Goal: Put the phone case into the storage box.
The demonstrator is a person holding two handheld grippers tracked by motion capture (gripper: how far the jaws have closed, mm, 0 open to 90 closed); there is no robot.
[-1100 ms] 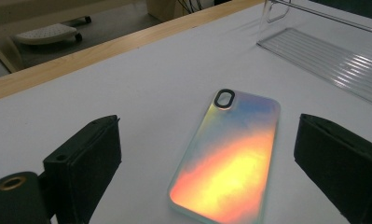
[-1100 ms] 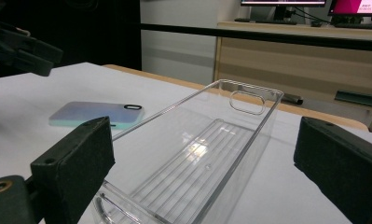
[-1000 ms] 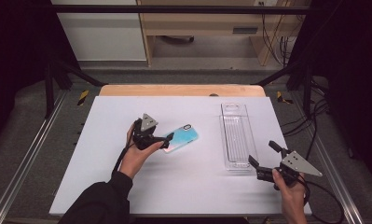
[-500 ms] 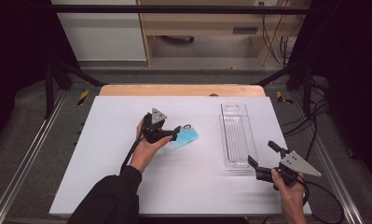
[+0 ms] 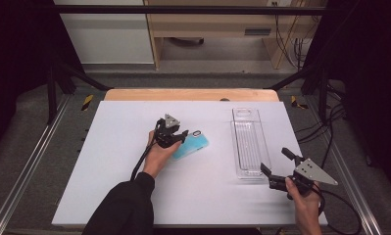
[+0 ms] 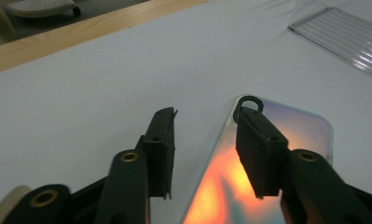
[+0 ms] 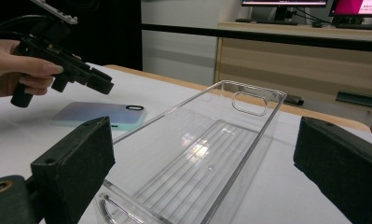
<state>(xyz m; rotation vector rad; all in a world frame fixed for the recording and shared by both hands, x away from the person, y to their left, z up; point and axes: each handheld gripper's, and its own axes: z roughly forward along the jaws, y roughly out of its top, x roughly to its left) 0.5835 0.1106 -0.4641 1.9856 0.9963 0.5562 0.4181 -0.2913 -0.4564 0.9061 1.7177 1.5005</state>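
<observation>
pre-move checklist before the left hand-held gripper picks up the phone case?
1. Left hand-held gripper straddles the long edge of the phone case: ok, one jaw over the case, one over bare table.
2. Jaws have just been closing; pads pressing on the case: not ok, a gap shows at both.
3. Case lying flat on the table: ok.
4. Clear tray apart from the case: ok.
5. Right hand-held gripper open at the tray's near end: ok.
6. Right jaws touching the tray: cannot tell.
</observation>
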